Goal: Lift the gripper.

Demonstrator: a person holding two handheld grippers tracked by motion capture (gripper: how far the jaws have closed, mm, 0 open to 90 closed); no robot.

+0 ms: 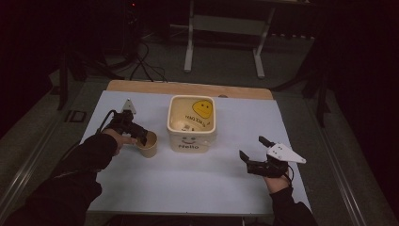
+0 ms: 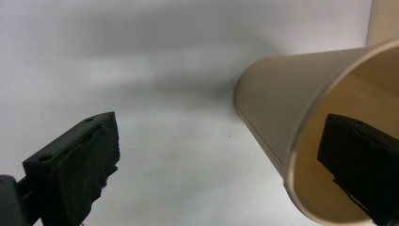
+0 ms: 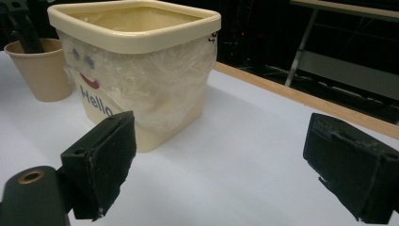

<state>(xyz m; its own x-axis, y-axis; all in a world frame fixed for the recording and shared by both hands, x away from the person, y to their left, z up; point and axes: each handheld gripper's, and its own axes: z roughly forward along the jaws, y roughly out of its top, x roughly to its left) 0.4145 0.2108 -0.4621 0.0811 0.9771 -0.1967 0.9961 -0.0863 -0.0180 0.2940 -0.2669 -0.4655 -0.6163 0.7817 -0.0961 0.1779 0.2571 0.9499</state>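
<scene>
On the table (image 1: 188,183), left of centre: small tan paper cup (image 1: 149,143), upright, just beside the cream square plastic tub printed "Hello" (image 1: 192,123), not touching it.
Left gripper (image 1: 136,133): at the cup's rim; jaws wide, one inside the cup mouth, one outside the wall, wall between them, no squeeze yet.
Left gripper view: cup wall (image 2: 277,108) and inner face clear; outer jaw well apart from the wall.
Right gripper (image 1: 253,149): low over the table, right of the tub, near it; jaws wide, nothing held.
Right gripper view: tub (image 3: 141,70) ahead, cup (image 3: 40,70) beyond it.
Step in hand: likely taking hold of the cup by its rim.
Next move calls for: closing gently on the thin wall, then a level lift; too hard a pinch could crush or tip it.
</scene>
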